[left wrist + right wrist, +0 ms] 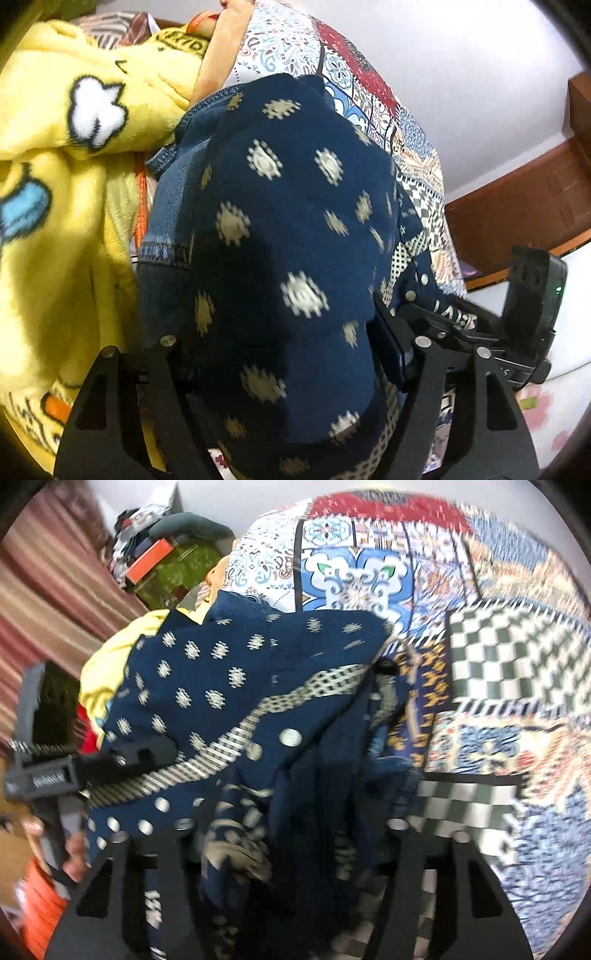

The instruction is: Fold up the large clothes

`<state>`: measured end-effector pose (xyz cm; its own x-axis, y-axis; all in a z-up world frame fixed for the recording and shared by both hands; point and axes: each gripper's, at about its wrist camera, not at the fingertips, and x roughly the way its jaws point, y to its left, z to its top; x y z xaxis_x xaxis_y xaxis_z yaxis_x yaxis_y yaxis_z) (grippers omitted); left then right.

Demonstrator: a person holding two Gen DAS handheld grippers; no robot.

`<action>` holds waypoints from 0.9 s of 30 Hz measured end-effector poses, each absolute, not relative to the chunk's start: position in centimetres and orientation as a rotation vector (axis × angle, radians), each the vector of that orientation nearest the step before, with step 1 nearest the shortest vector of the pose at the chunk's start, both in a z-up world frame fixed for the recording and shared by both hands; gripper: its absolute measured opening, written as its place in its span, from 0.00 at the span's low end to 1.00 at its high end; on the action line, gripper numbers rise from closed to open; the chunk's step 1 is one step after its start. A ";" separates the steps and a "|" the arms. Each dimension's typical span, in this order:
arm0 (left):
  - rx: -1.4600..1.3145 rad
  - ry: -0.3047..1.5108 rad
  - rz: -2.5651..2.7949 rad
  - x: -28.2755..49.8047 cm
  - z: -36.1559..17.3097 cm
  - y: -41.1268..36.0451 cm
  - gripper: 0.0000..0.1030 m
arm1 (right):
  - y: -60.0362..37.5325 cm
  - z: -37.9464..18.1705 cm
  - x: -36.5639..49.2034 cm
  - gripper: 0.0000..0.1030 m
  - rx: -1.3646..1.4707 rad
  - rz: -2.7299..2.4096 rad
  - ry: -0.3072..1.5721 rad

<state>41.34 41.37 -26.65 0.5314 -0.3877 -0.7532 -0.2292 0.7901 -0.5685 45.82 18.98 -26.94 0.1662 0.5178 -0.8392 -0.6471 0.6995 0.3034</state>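
- Left wrist view: the navy dotted garment [280,229] bulges up between the fingers of the left gripper [291,354], its jaws standing wide with cloth filling the gap; whether the pads press the cloth I cannot tell; a yellow blanket [55,155] lies to the left; the patchwork bedspread [369,88] lies far behind; the right gripper [524,314] shows at the right edge.
- Right wrist view: the same garment [236,686] lies bunched on the bedspread [498,657], folds sitting between the fingers of the right gripper [291,834]; jaws part-open, grip unclear.
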 end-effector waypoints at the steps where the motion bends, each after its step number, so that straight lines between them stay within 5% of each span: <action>1: -0.654 1.032 -0.090 40.8 -26.3 40.8 0.74 | 18.5 -26.8 45.4 0.62 -0.153 0.831 1.120; 4: -0.557 1.036 -0.014 39.5 -25.9 39.6 0.88 | 16.8 -26.5 44.4 0.69 -0.167 0.834 1.106; 10: -0.432 1.027 0.031 35.4 -25.0 37.8 0.93 | 14.0 -26.2 43.3 0.80 -0.205 0.792 1.065; 19: -0.403 1.028 0.120 30.2 -24.1 35.3 0.93 | 11.3 -24.8 40.2 0.81 -0.218 0.724 1.059; 27: -0.205 0.888 0.195 24.3 -16.1 30.7 0.93 | 9.0 -17.9 34.5 0.81 -0.179 0.767 0.903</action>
<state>24.29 30.69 -16.11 0.6154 0.0838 -0.7838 -0.2528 0.9628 -0.0955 34.47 9.03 -17.87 0.3780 0.5247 -0.7628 -0.6682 0.7249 0.1676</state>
